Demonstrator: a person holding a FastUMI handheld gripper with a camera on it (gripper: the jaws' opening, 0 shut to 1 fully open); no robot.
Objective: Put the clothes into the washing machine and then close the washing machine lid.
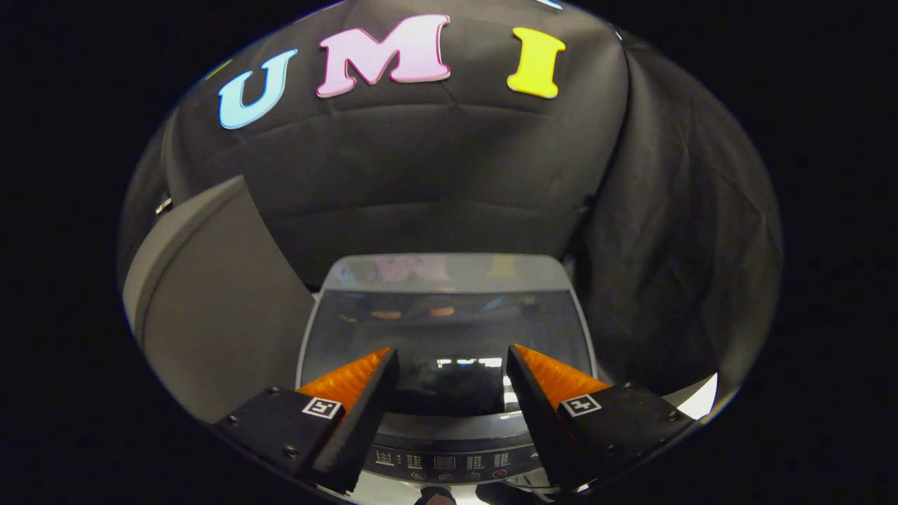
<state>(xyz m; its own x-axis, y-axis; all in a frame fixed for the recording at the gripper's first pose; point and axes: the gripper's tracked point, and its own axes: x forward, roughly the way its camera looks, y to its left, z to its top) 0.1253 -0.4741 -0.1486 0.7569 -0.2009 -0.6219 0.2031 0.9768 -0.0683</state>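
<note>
We see our hand-held gripper (452, 361) released, its fingers spread wide with nothing between them, poised above the washing machine (449, 337). The machine's dark glass lid (449, 326) lies shut and flat beneath and ahead of the fingers, and its control panel (442, 461) sits just under them at the near edge. A grey rounded object (210, 301) stands just beside the machine on the left.
</note>
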